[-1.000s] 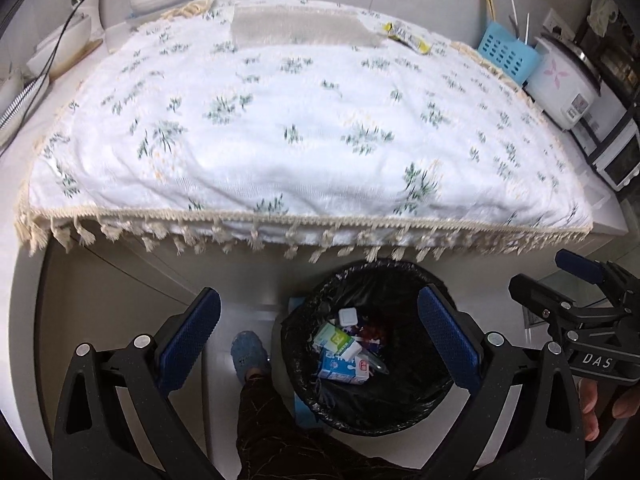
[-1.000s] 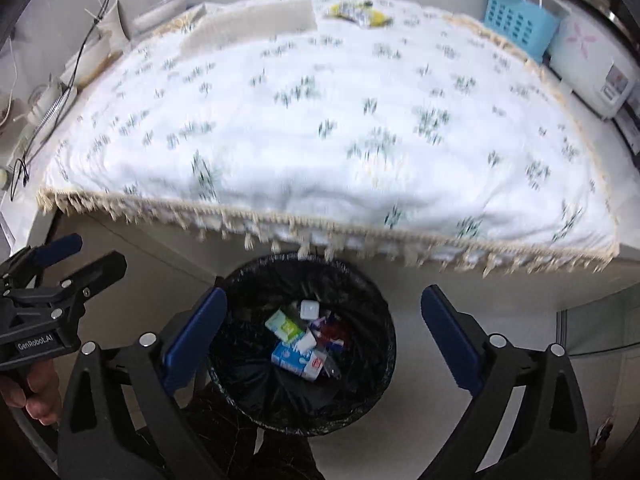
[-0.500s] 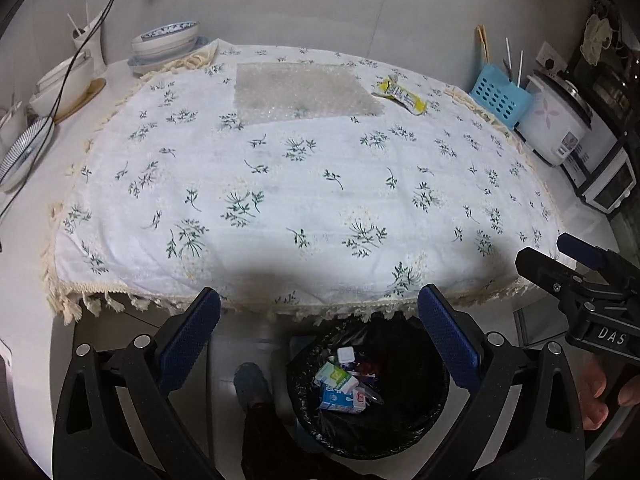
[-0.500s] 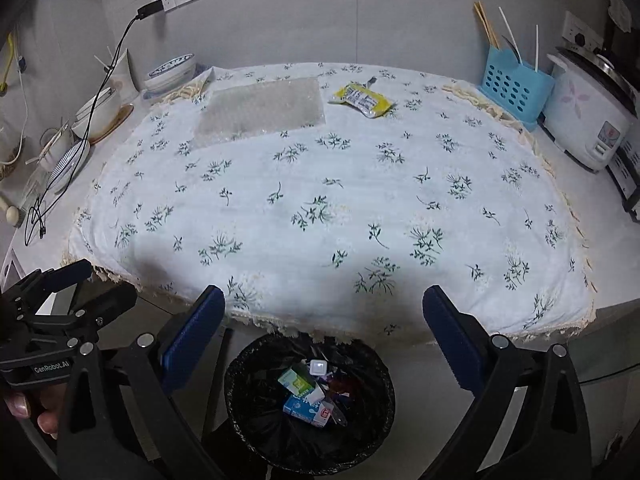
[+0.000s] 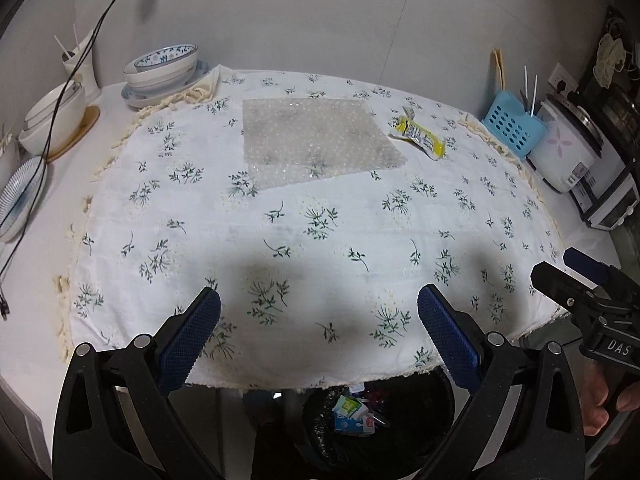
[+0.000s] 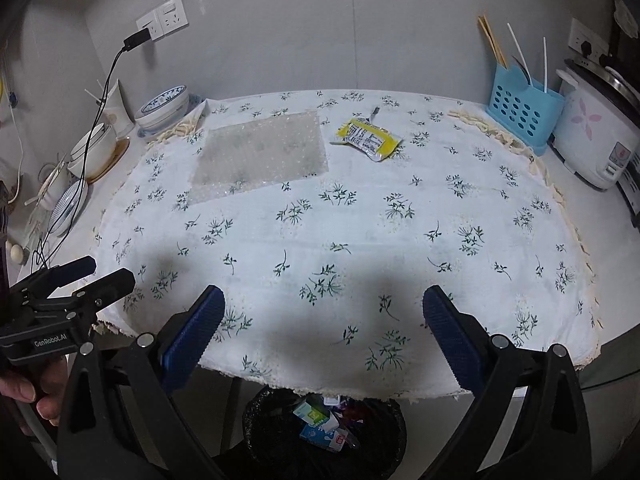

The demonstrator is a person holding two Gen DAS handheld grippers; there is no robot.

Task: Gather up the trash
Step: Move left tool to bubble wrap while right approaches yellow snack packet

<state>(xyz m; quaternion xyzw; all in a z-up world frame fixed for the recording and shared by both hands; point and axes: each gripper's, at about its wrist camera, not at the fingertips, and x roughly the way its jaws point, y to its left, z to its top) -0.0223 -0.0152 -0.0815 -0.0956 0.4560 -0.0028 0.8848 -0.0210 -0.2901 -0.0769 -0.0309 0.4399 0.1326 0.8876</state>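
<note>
Above the tablecloth [image 5: 320,240], both tools [image 5: 319,328] [image 6: 323,322] agape, seemingly empty.

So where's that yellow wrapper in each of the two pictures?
Left wrist view: the yellow wrapper lies far back on the tablecloth, upper right of centre, just right of the bubble wrap.
Right wrist view: the wrapper sits far back, just above centre, again right of the bubble wrap.
Shared landmark: the blue basket, further right of the wrapper in both.
</note>
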